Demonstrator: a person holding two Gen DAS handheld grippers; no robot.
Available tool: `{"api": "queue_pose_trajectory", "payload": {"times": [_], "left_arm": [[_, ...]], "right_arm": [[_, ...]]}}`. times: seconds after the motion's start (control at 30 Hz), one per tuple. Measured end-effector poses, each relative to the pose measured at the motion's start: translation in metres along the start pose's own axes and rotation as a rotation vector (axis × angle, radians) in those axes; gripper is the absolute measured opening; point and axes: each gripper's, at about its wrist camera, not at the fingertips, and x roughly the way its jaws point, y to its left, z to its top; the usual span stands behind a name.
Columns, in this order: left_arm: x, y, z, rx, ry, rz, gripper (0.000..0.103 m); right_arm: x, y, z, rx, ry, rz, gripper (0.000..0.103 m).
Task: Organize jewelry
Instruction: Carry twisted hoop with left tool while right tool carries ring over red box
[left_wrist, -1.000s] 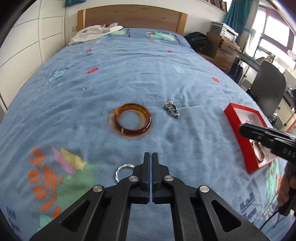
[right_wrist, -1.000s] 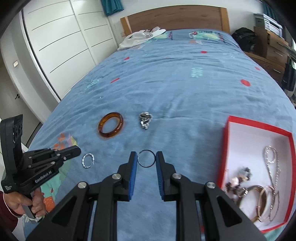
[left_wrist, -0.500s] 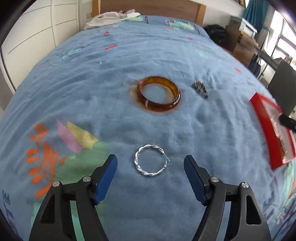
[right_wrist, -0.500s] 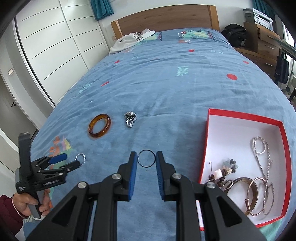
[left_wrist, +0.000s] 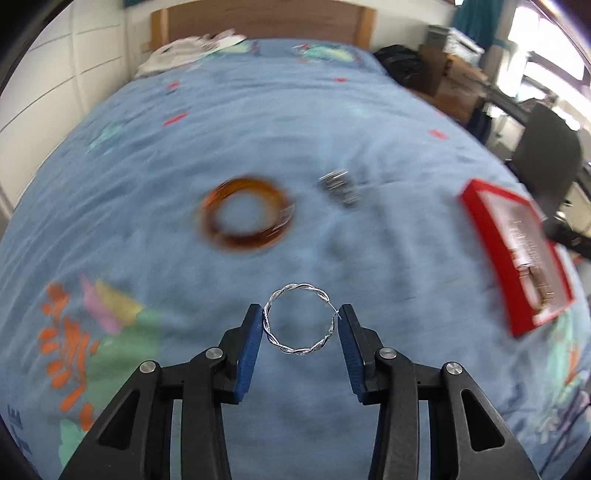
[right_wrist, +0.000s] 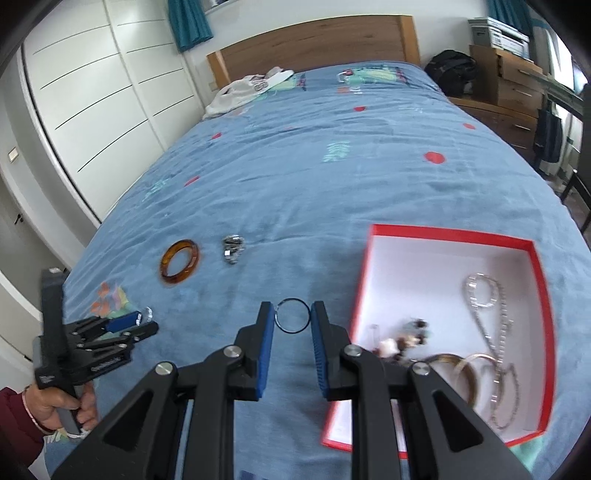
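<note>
My left gripper (left_wrist: 300, 323): jaws just closing on twisted silver hoop (left_wrist: 300, 319), pads at its sides, hoop off blanket. My right gripper (right_wrist: 292, 321) pinches thin dark ring (right_wrist: 293, 316). Red box (right_wrist: 448, 236) just right of right gripper, nearer it; far right of left.

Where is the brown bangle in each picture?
Left wrist view: the brown bangle lies above the middle, blurred, on the blue bedspread.
Right wrist view: it is the small brown ring left of the middle.
Shared landmark: the silver tangle sits just right of it in both.
</note>
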Motion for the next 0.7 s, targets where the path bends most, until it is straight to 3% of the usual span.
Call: {"api": "queue_pose_trajectory", "payload": {"times": [0.23, 0.43, 0.7], "left_arm": [[-0.015, -0.088, 0.029, 0.117, -0.051, -0.178, 0.041], [-0.01, -0.158, 0.042, 0.194, -0.047, -0.297, 0.041], [0.017, -0.222, 0.037, 0.3, 0.02, -0.362, 0.041]], "right_arm": [[-0.027, -0.057, -0.016, 0.051, 0.005, -0.083, 0.019], [-0.042, -0.095, -0.036, 0.078, 0.037, -0.113, 0.019], [-0.039, -0.127, -0.057, 0.098, 0.099, -0.113, 0.02]]}}
